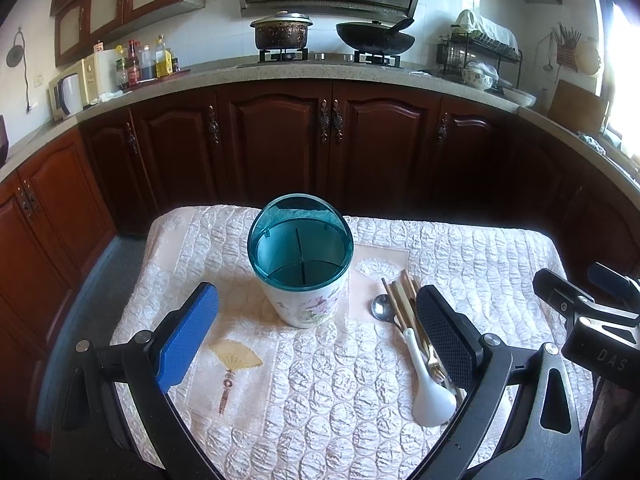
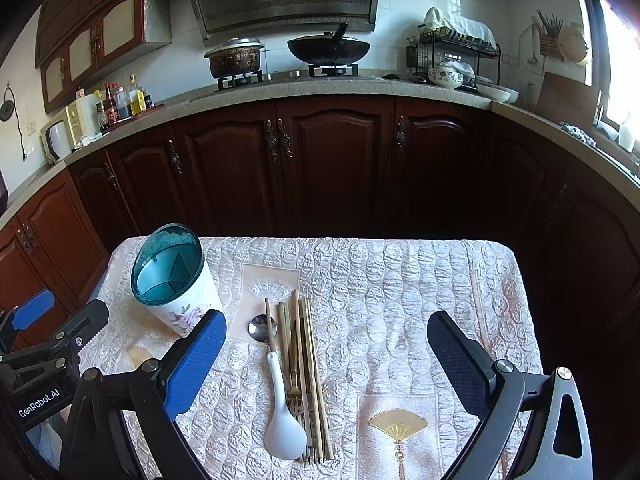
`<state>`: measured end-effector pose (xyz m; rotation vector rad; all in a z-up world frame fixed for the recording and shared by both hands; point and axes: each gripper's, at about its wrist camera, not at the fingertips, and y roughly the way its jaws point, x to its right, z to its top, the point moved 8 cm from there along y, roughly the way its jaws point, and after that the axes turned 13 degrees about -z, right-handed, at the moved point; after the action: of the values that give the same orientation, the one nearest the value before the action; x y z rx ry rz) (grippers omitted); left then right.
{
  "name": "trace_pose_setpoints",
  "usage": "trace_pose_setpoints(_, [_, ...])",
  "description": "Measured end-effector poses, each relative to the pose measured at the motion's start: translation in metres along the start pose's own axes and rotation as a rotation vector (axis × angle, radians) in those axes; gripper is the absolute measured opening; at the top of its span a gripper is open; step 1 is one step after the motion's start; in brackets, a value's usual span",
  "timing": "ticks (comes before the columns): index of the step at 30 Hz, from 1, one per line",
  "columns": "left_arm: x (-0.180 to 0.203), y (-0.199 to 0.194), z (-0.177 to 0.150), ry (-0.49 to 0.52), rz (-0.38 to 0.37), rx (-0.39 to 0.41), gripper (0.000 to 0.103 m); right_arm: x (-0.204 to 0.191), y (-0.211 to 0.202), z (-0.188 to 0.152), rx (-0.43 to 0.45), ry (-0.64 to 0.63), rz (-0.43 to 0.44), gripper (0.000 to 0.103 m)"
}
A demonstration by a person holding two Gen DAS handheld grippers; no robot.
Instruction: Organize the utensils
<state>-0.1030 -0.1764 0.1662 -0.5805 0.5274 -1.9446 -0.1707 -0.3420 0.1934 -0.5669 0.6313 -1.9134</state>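
1. Left gripper (image 1: pixel 318 334) is seen with jaws spread, empty; utensil holder (image 1: pixel 301 260) stands upright at frame center between the fingers, divided inside.
2. Right gripper (image 2: pixel 326 354) is spread, empty.
3. White spoon (image 2: pixel 282 412), metal spoon (image 2: pixel 262 327), chopsticks (image 2: pixel 308 360), fork (image 2: pixel 295 394) are bunched lower center on quilted cloth (image 2: pixel 400 300), right of holder.
4. Cabinets (image 2: pixel 332 160) fill the background.
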Motion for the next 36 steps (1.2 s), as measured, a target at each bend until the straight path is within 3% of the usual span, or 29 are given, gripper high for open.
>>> trace_pose_setpoints(36, [0.0, 0.011, -0.006, -0.025, -0.012, -0.027, 0.1, 0.0, 0.009, -0.008, -0.036, 0.002, 0.039, 0.1])
